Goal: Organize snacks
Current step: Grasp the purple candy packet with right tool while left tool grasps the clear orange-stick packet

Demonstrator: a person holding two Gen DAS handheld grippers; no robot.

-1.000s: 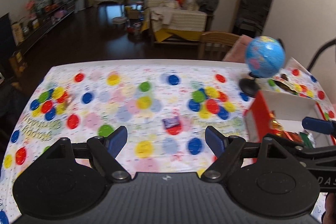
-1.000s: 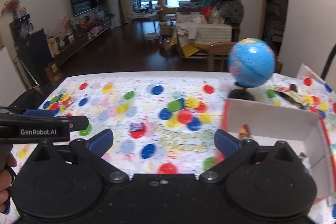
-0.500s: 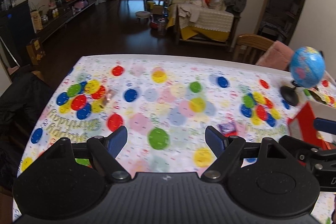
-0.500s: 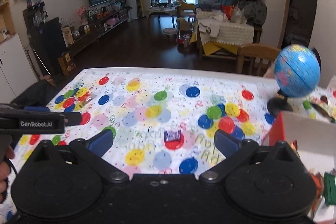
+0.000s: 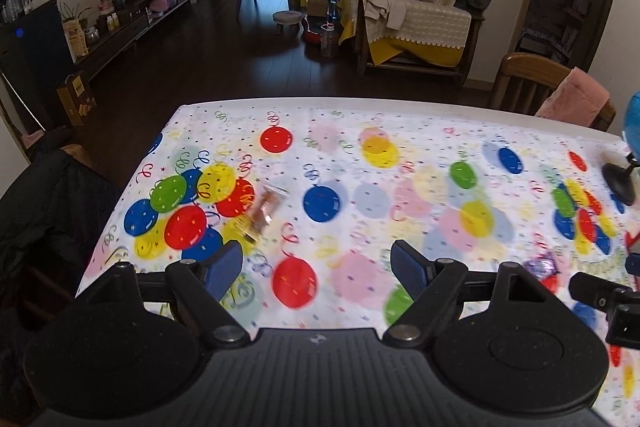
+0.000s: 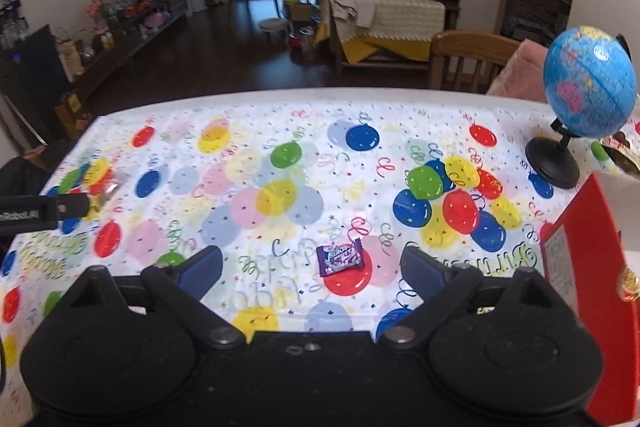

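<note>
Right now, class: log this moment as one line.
left hand-held gripper: open, empty | right hand-held gripper: open, just closing slightly, over purple candy | gold-wrapped snack: on tablecloth

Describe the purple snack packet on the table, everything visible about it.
The purple packet is a small, flat, glossy wrapper with pale lettering too blurred to read and crimped ends. It looks sealed and lies flat on the balloon-print tablecloth, partly over a red balloon, slightly askew. Nothing else touches it. In the right wrist view it sits ahead of the open right gripper, between its fingers' line but not gripped. The red box stands off to its right.
</note>
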